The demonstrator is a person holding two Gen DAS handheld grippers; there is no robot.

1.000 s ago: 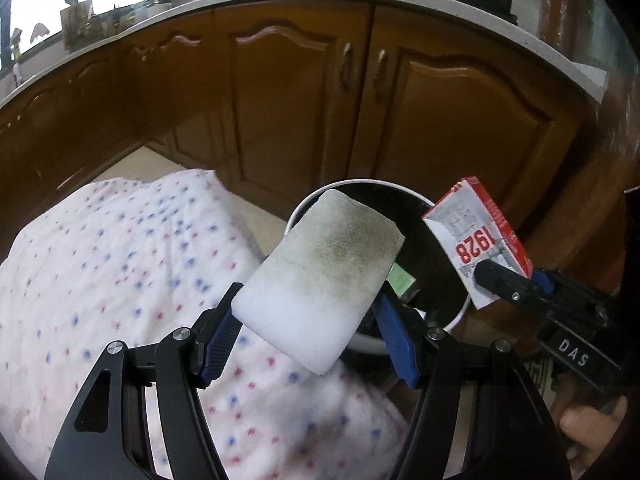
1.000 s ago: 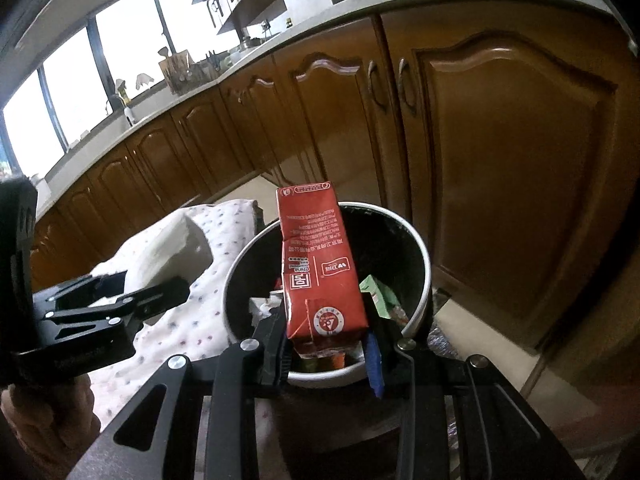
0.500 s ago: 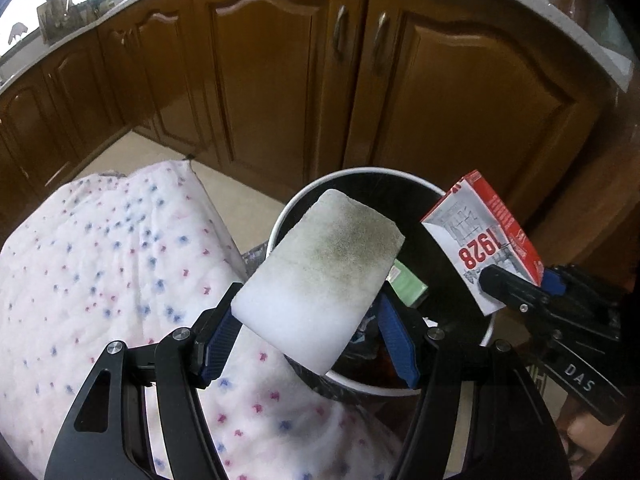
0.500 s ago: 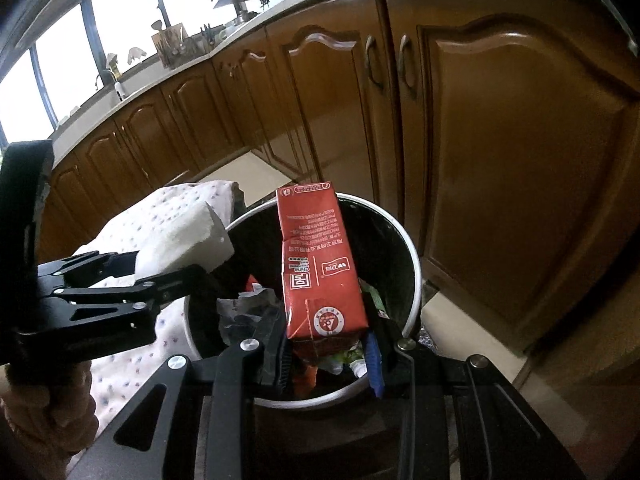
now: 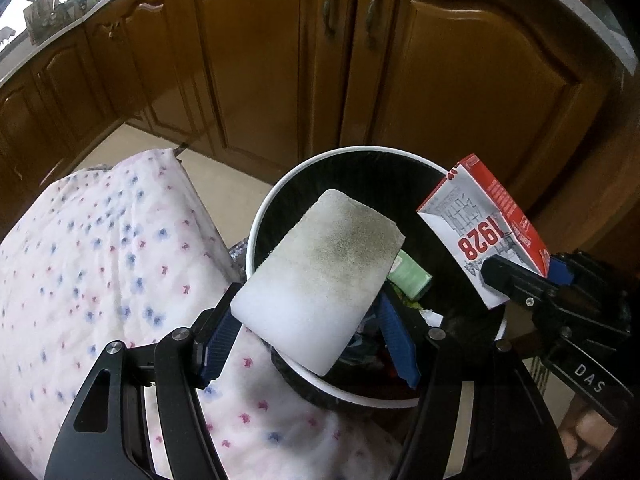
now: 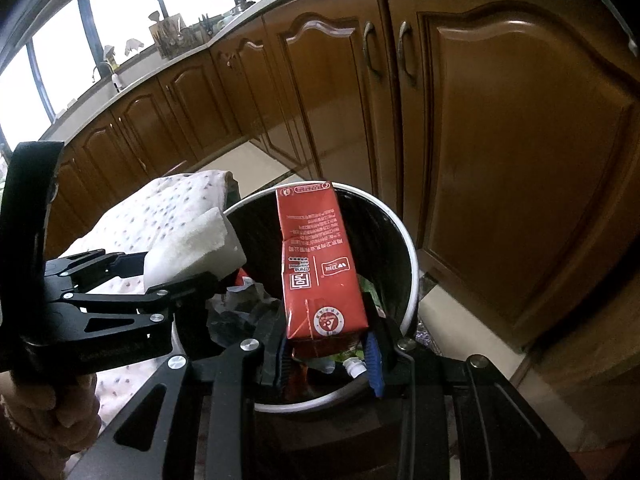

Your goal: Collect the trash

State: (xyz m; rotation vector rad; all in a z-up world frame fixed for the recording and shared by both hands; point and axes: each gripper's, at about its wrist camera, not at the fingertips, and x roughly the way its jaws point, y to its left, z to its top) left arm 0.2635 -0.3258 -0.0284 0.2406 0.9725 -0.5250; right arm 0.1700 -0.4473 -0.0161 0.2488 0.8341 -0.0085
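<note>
- Trash fills both sets of jaws: the left gripper (image 5: 308, 340) is clamped on a white sponge (image 5: 320, 276) with a grey-soiled face, and the right gripper (image 6: 328, 354) is clamped on a red carton (image 6: 320, 260).
- The sponge sticks up and forward from between the blue pads (image 5: 394, 336), leaning over the near left rim of the bin.
- The carton stands nearly upright in the right jaws, its lower end pinched, its top reaching across the bin's mouth; in the left wrist view its white side reads "1928".
- Both items hang over the trash bin (image 5: 256, 236), a round bin with a white rim and black liner, neither of them released.
- Inside the bin lie a green packet (image 5: 410, 276), crumpled wrappers and a small white cap (image 6: 354, 368).
- Just left of the bin, touching its side, lies a white cloth (image 5: 100, 248) dotted with small blue and pink flowers, spread over a low surface that the cloth hides.
- A person's hand (image 6: 48, 412) grips the left gripper's handle at the lower left of the right wrist view.
- Pale floor tile (image 6: 256, 160) shows beyond the cloth and bin.
- Brown wooden cabinet doors (image 5: 460, 92) with metal handles curve around the room behind the bin, under a light worktop.
- Bright windows (image 6: 52, 68) sit above the far worktop, where a faucet and utensil holders stand.
</note>
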